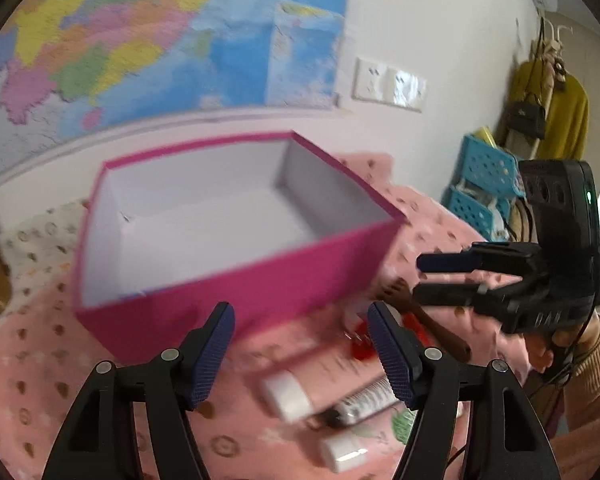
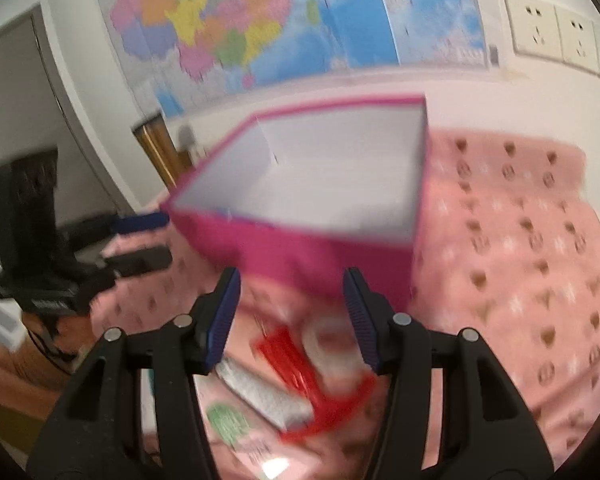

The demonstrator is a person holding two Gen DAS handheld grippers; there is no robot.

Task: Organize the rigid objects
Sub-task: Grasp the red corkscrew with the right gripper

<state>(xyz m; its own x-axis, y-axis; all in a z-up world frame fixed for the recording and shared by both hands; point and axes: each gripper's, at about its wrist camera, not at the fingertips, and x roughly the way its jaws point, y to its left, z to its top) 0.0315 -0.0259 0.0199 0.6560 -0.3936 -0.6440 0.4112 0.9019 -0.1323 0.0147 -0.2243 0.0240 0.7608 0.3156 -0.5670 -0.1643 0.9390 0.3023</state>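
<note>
Both tongs, left (image 1: pixel 300 320) and right (image 2: pixel 292 292), stood open, gripping nothing (frames blurry). Risk: a rushed grab could knock tubes (image 1: pixel 288 396) or nudge the box (image 1: pixel 236 280).

One pink box (image 1: pixel 236 280), two white-capped tubes (image 1: pixel 288 396).

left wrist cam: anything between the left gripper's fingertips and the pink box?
Only bare pink patterned cloth lies between the left gripper and the pink box. The tubes lie nearer the camera.
</note>
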